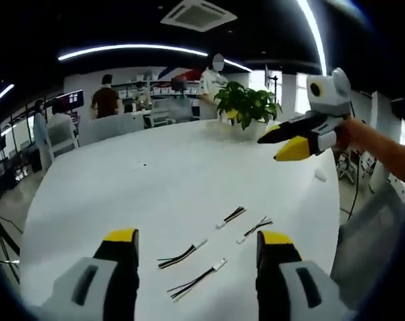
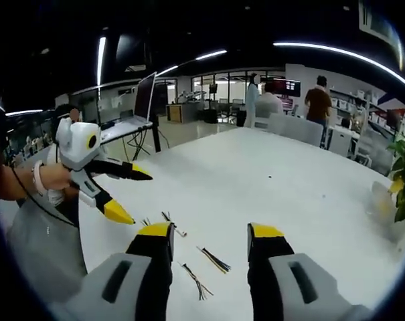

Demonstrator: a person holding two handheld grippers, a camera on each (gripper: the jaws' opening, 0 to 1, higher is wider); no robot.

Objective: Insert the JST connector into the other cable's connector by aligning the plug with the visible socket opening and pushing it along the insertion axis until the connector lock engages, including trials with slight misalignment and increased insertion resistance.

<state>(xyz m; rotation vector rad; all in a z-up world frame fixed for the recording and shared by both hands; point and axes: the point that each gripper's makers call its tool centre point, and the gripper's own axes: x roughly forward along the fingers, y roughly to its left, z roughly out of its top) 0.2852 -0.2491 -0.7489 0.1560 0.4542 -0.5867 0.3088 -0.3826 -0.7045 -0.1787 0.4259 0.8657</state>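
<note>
Cables lie loose on the white worktop (image 1: 169, 180), four short leads in two rough rows, none yet gripped; this spread presumably lets each claw pick one lead by its connector. Taking the plant (image 1: 246, 105) at the far edge as landmark, all four lie well nearer the viewer than it. Left to right in the left gripper view: near-left cable (image 1: 181, 255), front cable (image 1: 197, 279), far cable (image 1: 230, 217), right cable (image 1: 254, 229); each ends in a pale connector, plug or socket too small to tell. Left claw (image 1: 199, 235) hangs above them, jaws wide and empty. Right claw (image 2: 209, 231) likewise hangs wide and empty over the leads, seen from its side as dark strands (image 2: 214, 259). Judged stage: approach, before any grasp. Only container: the plant's pot (image 1: 252, 128), holding the plant.
</note>
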